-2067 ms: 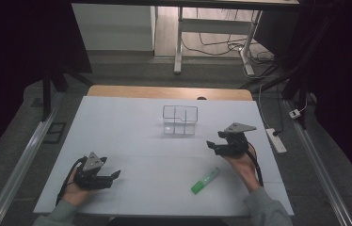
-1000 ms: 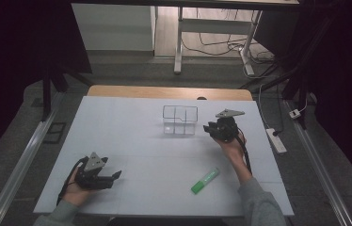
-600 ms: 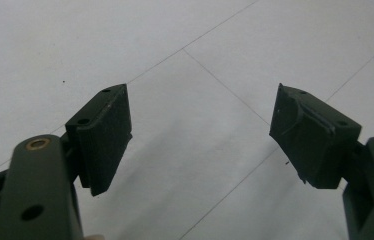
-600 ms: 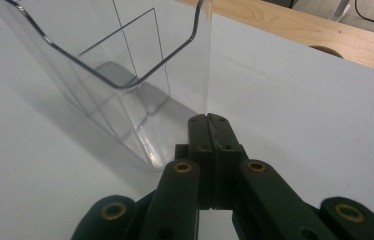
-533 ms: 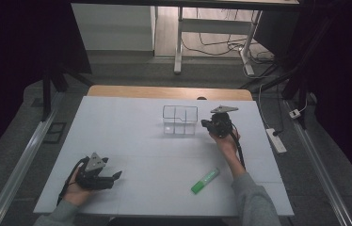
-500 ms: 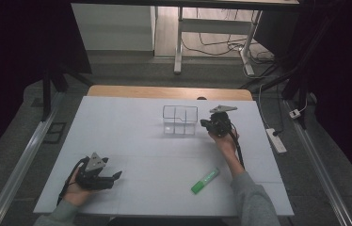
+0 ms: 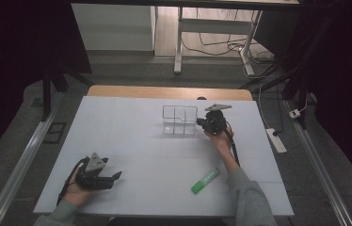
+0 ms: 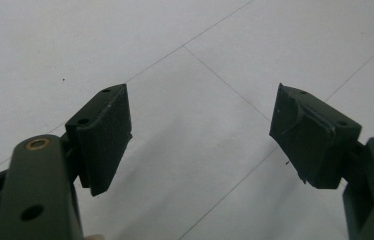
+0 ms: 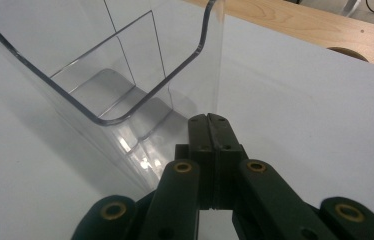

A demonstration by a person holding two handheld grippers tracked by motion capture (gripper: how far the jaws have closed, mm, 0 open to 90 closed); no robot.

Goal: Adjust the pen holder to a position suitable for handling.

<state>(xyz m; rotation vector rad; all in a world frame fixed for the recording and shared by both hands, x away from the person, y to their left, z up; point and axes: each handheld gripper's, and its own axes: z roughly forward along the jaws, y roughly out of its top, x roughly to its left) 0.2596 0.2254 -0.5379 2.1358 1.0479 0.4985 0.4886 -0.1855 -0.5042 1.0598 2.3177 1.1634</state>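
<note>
My right gripper (image 9: 209, 125) had just been closing and sat with its jaws pressed together, nothing between them — right at the near corner of the clear divided box (image 9: 125, 85), which stood toward the far middle of the white surface (image 7: 132, 127). My left gripper (image 8: 200, 135) rested low over the surface, jaws wide apart and empty. A green marker (image 7: 205, 181) lay near my right forearm.
</note>
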